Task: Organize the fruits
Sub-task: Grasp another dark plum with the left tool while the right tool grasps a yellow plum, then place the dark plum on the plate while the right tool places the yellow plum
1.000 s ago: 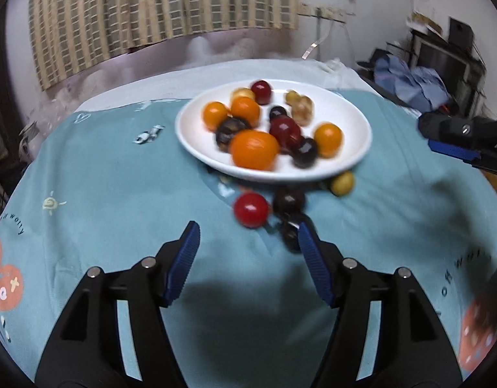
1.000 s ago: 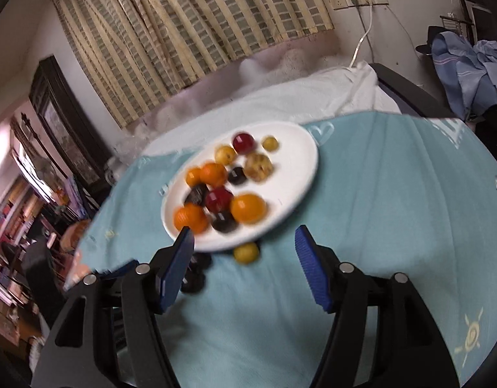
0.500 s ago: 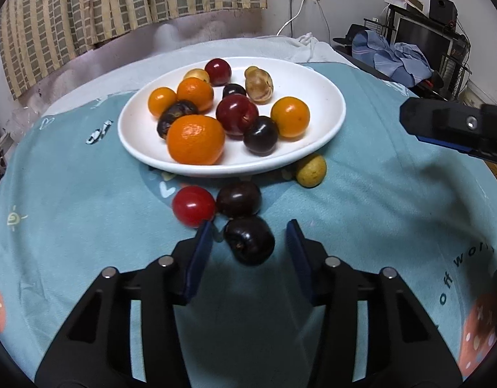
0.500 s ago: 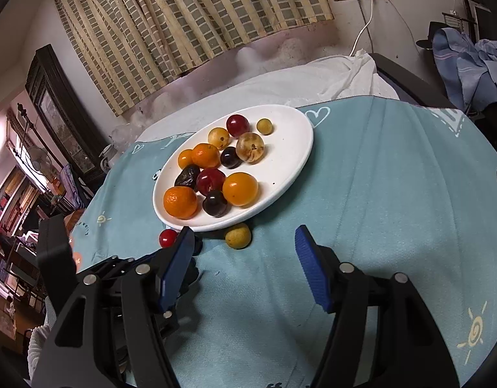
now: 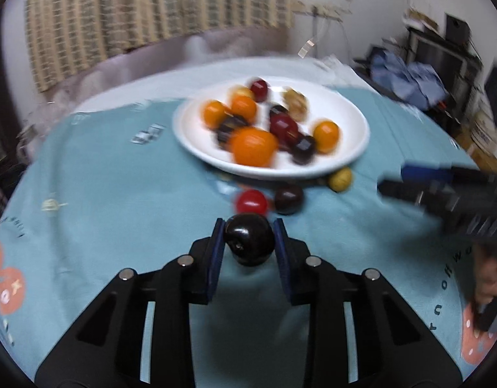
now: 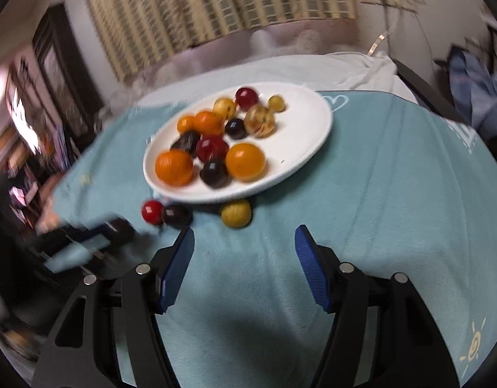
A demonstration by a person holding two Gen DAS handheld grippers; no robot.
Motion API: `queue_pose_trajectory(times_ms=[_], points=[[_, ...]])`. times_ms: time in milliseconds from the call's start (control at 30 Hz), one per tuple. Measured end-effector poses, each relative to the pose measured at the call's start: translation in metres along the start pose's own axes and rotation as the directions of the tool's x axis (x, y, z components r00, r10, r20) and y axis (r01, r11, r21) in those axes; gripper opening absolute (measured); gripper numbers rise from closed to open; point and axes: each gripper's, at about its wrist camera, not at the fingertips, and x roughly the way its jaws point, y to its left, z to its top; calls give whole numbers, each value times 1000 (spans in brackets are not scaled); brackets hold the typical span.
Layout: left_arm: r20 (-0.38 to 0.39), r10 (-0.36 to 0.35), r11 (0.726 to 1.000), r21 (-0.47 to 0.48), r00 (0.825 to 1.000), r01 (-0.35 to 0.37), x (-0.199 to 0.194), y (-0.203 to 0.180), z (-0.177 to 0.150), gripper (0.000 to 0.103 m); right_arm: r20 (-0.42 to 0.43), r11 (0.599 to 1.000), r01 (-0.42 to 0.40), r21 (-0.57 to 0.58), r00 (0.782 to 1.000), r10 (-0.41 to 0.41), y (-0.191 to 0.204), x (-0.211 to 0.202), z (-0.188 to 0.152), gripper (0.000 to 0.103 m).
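- Below the round white plate (image 6: 313, 148): one red, one dark, one yellow fruit.
- Left gripper (image 5: 249, 237) clamps one glossy dark plum (image 5: 249, 242).
- Right gripper (image 6: 245, 255) spread wide, holding nothing.

Left view: fruit on plate (image 5: 345, 158) smeared by blur, kinds unclear. Right gripper (image 5: 442, 190) at 3 o'clock blurred, cut by edge. Right view: left gripper (image 6: 86, 242) at 9 o'clock a smear; what's betw. its fingers can't be made out.
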Motion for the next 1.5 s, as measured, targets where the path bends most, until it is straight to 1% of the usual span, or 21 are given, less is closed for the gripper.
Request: queue_pose_trajectory(times_ms=[33,67,133,233,300,400,500,633,667,700,733,833,1000,1167,1267,1333,1400,1467,1500], points=[[18,24,1000,-20,1000,-24,-5,7,1,30,-8,1000,12,-21,1000,-12,3,5,0,56],[26,30,999,-40,999,-28,-8,13,1,30,-10,999,29,-41,1000,-29,6,10,2,52],[29,19,996,-85,999,-16,-8,24,3,30,-13,995,66,-74,998,-67,11,19,6,47],[21,24,996,-92,999,-22,-5,27,2,30,-25,990,101,-94,994,-104,14,32,12,43],[16,24,996,-92,1000,-22,-3,28,1,30,-36,989,109,-100,993,-113,14,41,16,39],[19,34,995,-90,999,-33,-2,26,1,30,-62,990,101,-101,992,-108,14,52,17,37],[26,40,996,-84,999,-37,-3,23,0,30,-64,991,93,-99,993,-99,15,53,18,36],[27,52,996,-75,998,-50,-3,20,0,30,-68,988,101,-113,992,-109,18,56,19,37],[30,59,996,-70,998,-57,-3,19,0,30,-68,988,103,-116,991,-111,19,56,19,35],[32,64,996,-65,997,-62,-3,19,0,30,-66,987,106,-119,991,-114,20,56,19,30],[35,70,996,-62,997,-68,-4,18,0,30,-66,987,104,-123,991,-113,20,56,19,28],[37,77,995,-63,996,-74,-4,18,0,30,-64,988,99,-121,992,-107,19,55,19,27],[49,98,994,-59,994,-95,-6,18,1,30,-62,988,86,-128,994,-95,20,50,16,27],[54,91,994,-65,994,-87,-7,20,1,30,-57,989,52,-135,997,-60,23,32,6,27],[62,79,994,-76,995,-74,-11,21,2,30,-17,992,30,-125,999,-33,23,7,2,27],[74,67,994,-86,995,-60,-18,23,4,30,45,994,20,-106,999,-15,20,-19,2,27],[100,55,994,-104,993,-44,-28,26,7,30,117,996,9,-83,993,0,17,-47,3,27],[121,30,991,-131,992,-14,-40,31,17,30,191,998,3,-65,982,9,13,-76,7,27],[123,17,990,-138,992,0,-42,32,22,30,206,998,3,-62,979,10,12,-81,10,27]])
